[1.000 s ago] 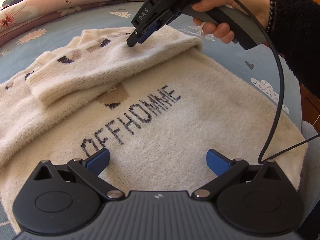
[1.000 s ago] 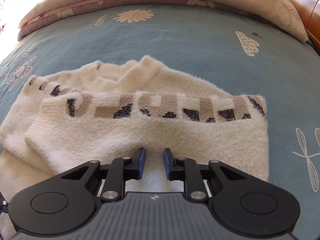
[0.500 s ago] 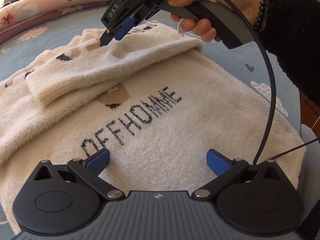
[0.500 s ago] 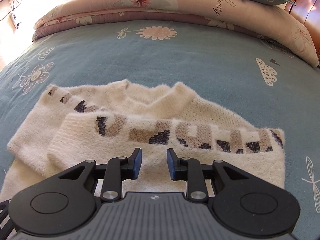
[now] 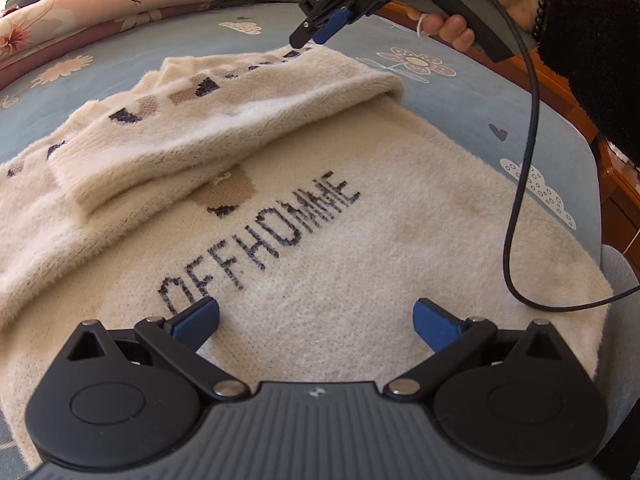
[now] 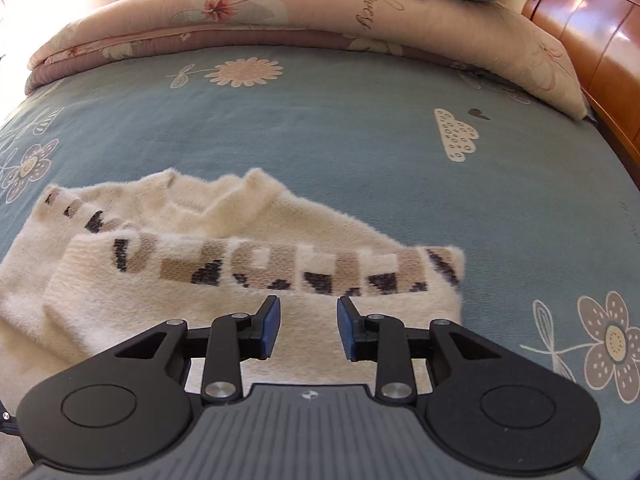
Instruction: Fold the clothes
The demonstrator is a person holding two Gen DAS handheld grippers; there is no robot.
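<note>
On my feeds the blue flower-printed bedspread carries the cream fuzzy knitted sweater with dark lettering, spread flat with one patterned sleeve folded across the chest toward ten o'clock. My left gripper hangs released and wide over the hem area at six o'clock. My right gripper hovers unclenched, holding nothing, above the sleeve's far edge at one o'clock. I worry the thick sleeve could spring back off the body, or a pad could snag the loose pile and drag the fold crooked. The black cable dangling at three o'clock might sweep the cloth.
</note>
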